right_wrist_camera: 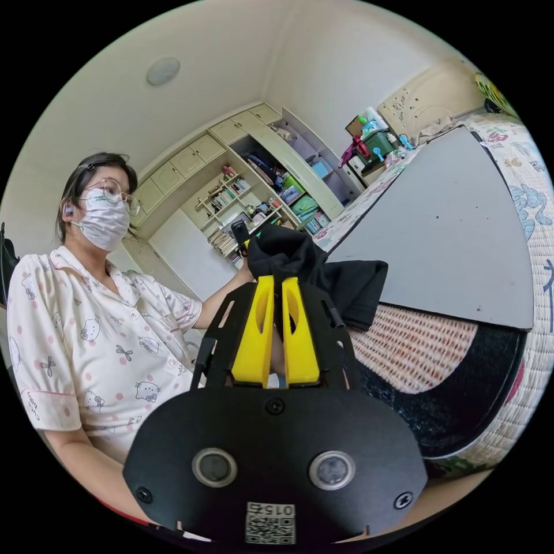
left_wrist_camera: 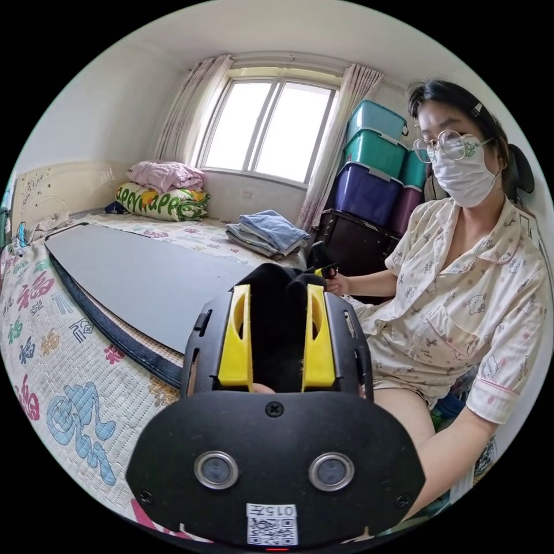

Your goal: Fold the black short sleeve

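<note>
Our left tongs [left_wrist_camera: 277,300] clamp on the black short sleeve [left_wrist_camera: 278,329], bunched between the yellow jaws. Our right tongs [right_wrist_camera: 276,288] stand nearly together, their tips at the same cloth [right_wrist_camera: 323,277], which hangs past them; whether they pinch it, we cannot tell. Beyond lies the grey board [left_wrist_camera: 144,277] on the bed [left_wrist_camera: 57,358], bare, its edge close. Folded clothes [left_wrist_camera: 268,234] sit farther off.
</note>
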